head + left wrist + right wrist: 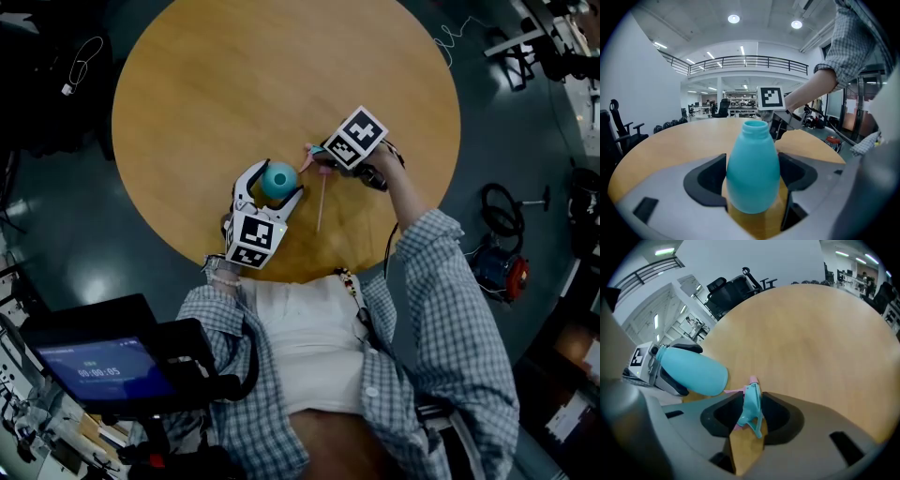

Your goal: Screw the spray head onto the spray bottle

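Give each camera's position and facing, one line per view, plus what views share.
Head view: on the person's head, looking steeply down at the table; both checked sleeves, left gripper and right gripper show.
Left gripper view: on the left gripper, facing across the table along jaws closed on the spray bottle; the right forearm shows.
Right gripper view: on the right gripper, tilted down along jaws around the spray head; no body shows.
Shared: all show that bottle; each gripper view shows the other gripper.

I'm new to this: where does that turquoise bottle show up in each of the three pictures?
Head view: bottle at centre, on the table's lower part.
Left gripper view: centre foreground, upright.
Right gripper view: left of middle, looking tipped sideways.
Shared landmark: the round wooden table.
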### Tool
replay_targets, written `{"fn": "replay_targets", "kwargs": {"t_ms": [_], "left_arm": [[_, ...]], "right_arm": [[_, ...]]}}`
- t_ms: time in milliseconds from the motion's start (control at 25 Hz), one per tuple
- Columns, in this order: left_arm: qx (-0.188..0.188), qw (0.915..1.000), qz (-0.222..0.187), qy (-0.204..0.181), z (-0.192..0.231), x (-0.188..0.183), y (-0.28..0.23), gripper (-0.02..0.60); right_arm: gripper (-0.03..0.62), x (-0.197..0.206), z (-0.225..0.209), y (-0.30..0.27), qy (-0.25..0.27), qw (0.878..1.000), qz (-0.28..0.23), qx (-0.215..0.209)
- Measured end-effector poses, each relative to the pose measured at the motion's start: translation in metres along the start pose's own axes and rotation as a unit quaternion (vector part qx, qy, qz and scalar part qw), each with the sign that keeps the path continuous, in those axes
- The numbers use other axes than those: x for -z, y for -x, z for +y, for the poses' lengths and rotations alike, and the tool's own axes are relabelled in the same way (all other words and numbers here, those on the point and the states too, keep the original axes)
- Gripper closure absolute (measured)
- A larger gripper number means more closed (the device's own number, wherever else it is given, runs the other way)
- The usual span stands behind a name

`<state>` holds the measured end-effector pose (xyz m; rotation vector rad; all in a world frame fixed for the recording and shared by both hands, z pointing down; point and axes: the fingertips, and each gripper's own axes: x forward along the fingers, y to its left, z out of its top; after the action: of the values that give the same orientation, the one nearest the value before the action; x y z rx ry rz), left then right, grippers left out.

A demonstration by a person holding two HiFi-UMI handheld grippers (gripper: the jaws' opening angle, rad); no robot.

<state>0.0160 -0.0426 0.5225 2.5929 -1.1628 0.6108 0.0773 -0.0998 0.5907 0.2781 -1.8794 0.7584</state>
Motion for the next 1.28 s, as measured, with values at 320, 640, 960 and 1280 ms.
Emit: {"fn": "replay_targets", "kwargs": {"t_ms": [320,640,960,1280], "left_arm": [[0.002,1.0000,-0.001,0.002,0.002,0.000,-0.004,0.221],[0.007,1.0000,-0.001,0.004,0.006,0.002,-0.011,0.221],[0.011,0.9999,-0.003,0.005,0.011,0.002,-0.020,0.221],[0.011,0.9999,-0.007,0.007,0.012,-0.002,-0.026,0.219]], "right_arm": [[0.487,-0.003,-0.003,0.010,0.010,0.999,-0.048,0.024],[0.487,-0.061,-0.006,0.100,0.096,0.957,-0.212,0.175],[0.487,-0.118,0.057,0.237,0.197,0.850,-0.386,0.300],[0.487,-0.135,0.125,0.299,0.231,0.789,-0.477,0.311]]}}
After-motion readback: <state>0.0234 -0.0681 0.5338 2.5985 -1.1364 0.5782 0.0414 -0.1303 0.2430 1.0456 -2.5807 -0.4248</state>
